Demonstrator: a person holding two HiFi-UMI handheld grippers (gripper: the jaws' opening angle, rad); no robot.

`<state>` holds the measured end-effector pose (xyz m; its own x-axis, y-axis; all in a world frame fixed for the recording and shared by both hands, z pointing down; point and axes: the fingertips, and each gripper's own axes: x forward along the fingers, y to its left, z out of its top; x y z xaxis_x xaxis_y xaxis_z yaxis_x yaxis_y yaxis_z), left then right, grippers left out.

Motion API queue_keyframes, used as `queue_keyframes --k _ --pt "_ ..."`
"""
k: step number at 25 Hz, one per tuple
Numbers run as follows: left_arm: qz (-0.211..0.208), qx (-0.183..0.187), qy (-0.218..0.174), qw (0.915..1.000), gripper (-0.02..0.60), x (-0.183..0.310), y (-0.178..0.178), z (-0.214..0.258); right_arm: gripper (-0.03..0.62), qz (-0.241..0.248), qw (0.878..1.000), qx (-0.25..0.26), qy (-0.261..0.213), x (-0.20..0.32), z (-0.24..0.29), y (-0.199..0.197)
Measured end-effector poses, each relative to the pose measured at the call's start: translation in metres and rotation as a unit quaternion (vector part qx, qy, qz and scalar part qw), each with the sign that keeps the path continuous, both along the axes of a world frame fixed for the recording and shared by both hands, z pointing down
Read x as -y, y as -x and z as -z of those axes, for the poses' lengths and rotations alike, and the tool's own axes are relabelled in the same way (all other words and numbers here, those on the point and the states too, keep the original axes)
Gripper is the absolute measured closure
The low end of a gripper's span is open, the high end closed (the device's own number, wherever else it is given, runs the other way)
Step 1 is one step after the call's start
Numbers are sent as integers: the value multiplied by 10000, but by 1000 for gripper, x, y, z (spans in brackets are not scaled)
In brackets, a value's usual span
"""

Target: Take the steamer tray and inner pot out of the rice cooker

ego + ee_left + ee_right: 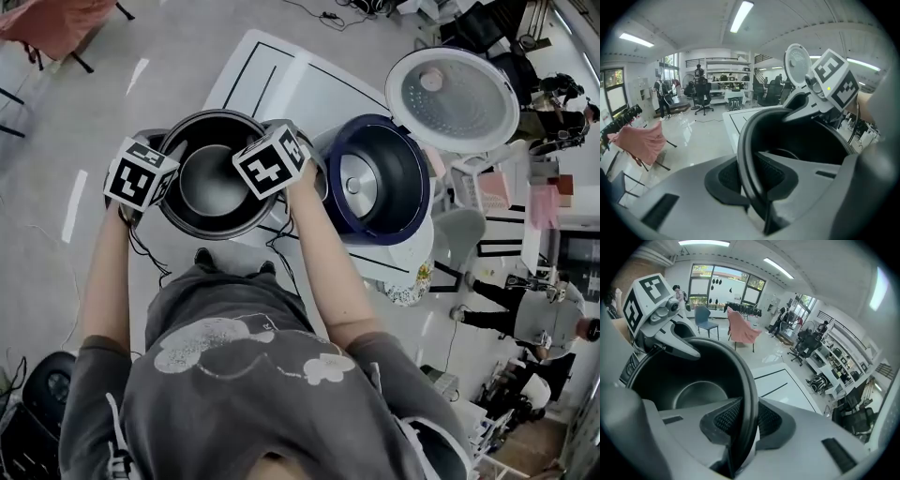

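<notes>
Both tools are clamped on the inner pot (211, 178). It is out of the rice cooker (375, 178) and just left of it, at the near left part of the white table (281, 75). I can't tell if its base touches the table.

Head view: my left gripper (157, 187) is on the pot's left rim and my right gripper (272, 183) on the rim opposite. The marker cubes cover the jaws here, so the grip itself doesn't show. Only this view shows the cooker's open cavity with the silvery plate at the bottom and the lid (453, 98) tipped back.

Left gripper view: the left gripper (749, 180) has narrow jaws, with the dark pads pressed on either side of the pot (797, 140) rim. The right gripper (820, 101) is across the bowl, and the lid (797, 63) stands up behind it. The cooker body is mostly hidden by the pot.

Right gripper view: the right gripper (743, 420) has the same grip, with the rim pinched between its pads. The pot (693, 380) interior is bare down to the shiny bottom. The left gripper (661, 333) is on the far rim. The cooker isn't seen. The table (783, 385) with black lines is beyond the rim.
</notes>
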<state>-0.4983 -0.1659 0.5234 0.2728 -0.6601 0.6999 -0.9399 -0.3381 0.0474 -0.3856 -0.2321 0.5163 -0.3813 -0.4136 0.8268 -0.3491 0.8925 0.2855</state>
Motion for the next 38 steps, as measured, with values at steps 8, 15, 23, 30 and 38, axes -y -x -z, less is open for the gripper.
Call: queue_keyframes --k 8,15,23,30,38 --pt "-268 -92 396 9988 509 16 -8 -11 474 -263 9984 -472 -192 13 -16 -11" --pt "-346 -128 402 9985 502 19 -11 -13 404 -310 9949 -501 -819 20 -6 -15" --pt "-128 -274 49 9995 284 21 -7 -9 351 189 9834 194 -1793 10 35 7" --pt "238 45 -745 9969 212 9 -3 18 335 412 9724 1128 -2000 -16 74 16" --pt "845 233 -1983 9762 202 -17 -21 109 336 499 9413 2698 -1966 -55 158 2"
